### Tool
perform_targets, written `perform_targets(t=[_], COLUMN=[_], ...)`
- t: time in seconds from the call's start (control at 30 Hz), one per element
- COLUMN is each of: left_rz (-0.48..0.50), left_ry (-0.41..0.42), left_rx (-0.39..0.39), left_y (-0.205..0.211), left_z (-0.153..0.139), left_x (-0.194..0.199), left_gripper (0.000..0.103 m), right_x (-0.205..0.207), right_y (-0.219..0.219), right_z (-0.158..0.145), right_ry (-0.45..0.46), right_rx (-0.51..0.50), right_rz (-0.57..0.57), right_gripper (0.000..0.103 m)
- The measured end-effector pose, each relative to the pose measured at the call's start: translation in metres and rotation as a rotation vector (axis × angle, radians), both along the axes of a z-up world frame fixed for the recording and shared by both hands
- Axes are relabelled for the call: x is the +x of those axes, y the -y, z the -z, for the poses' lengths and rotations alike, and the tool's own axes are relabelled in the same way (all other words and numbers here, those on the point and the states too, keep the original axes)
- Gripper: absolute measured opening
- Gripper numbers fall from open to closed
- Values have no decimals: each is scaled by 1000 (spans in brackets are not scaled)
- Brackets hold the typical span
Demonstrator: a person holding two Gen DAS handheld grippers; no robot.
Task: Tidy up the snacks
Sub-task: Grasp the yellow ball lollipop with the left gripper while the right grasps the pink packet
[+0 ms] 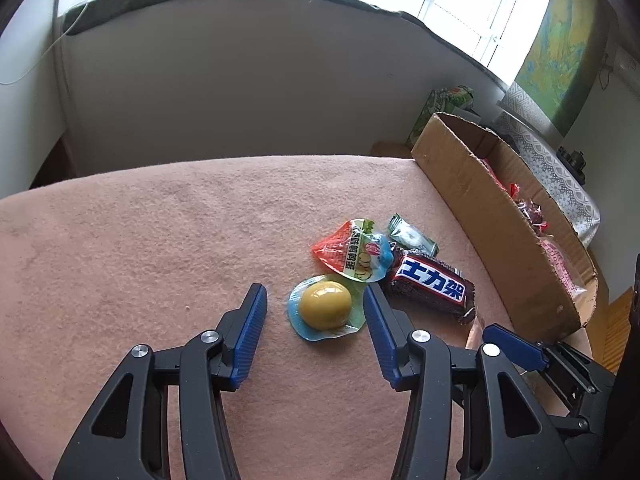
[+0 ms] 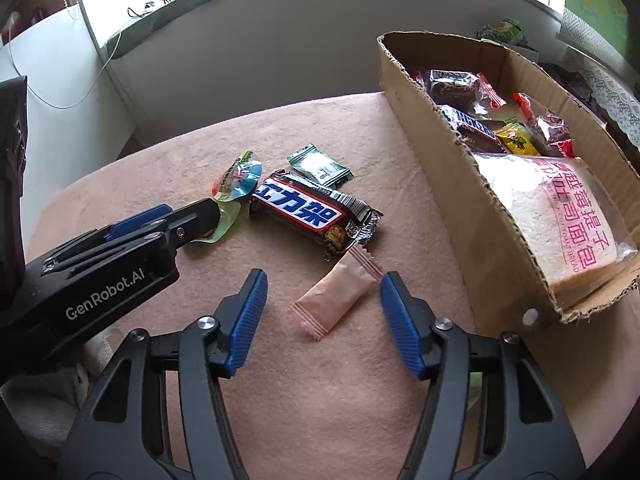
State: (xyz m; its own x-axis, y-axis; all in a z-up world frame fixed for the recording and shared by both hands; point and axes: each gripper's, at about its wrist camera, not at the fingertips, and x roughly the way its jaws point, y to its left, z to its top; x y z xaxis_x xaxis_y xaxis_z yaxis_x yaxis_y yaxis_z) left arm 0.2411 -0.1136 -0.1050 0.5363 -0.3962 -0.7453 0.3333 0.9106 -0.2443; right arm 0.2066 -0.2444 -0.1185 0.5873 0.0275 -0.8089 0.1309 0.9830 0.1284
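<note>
Left wrist view: the left gripper [image 1: 314, 306] hangs over the pink blanket [image 1: 160, 248], jaws apart on either side of a yellow jelly cup [image 1: 325, 306] without pressing it. Just beyond lie a second jelly cup with an orange lid [image 1: 352, 250], a green wrapped candy [image 1: 412, 236] and a brown chocolate bar [image 1: 434, 286]. From the right wrist view, the right gripper [image 2: 322, 300] straddles a pink wrapped candy [image 2: 338, 296], jaws wide, its right pad close to the wrapper's end, no squeeze visible. A cardboard box [image 2: 432, 152] stands at right, holding a bagged bread slice [image 2: 560, 224] and other snacks.
</note>
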Motion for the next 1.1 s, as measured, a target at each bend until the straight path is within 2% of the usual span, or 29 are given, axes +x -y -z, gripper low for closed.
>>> perform_targets(t=[0.07, 0.1, 0.2, 0.23, 0.3, 0.37, 0.47, 0.67, 1.1], left_rz=[-1, -4, -8, -6, -4, -5, -7, -11, -38], left_ry=[0, -1, 1, 3, 7, 9, 7, 9, 12], left_rx=[0, 5, 17, 20, 24, 23, 12, 7, -32], left_y=[-1, -1, 0, 0, 1, 1, -1, -8, -28], left_z=[0, 0, 1, 1, 0, 0, 0, -3, -10], left_x=[0, 0, 1, 0, 0, -1, -1, -6, -14], left_gripper=[48, 42, 31, 31, 31, 30, 28, 26, 26], right_x=[2, 2, 2, 2, 1, -1, -4, -10, -27], right_y=[-3, -5, -12, -13, -14, -11, -5, 4, 9], right_z=[-1, 0, 0, 0, -1, 0, 1, 1, -8], right_ry=[-1, -2, -2, -2, 0, -1, -2, 5, 52], right_rx=[-6, -13, -40, -48, -49, -44, -26, 33, 79], right_rz=[-6, -13, -31, -37, -40, -41, -45, -48, -67], right_gripper=[54, 47, 39, 38, 26, 19, 11, 7, 6])
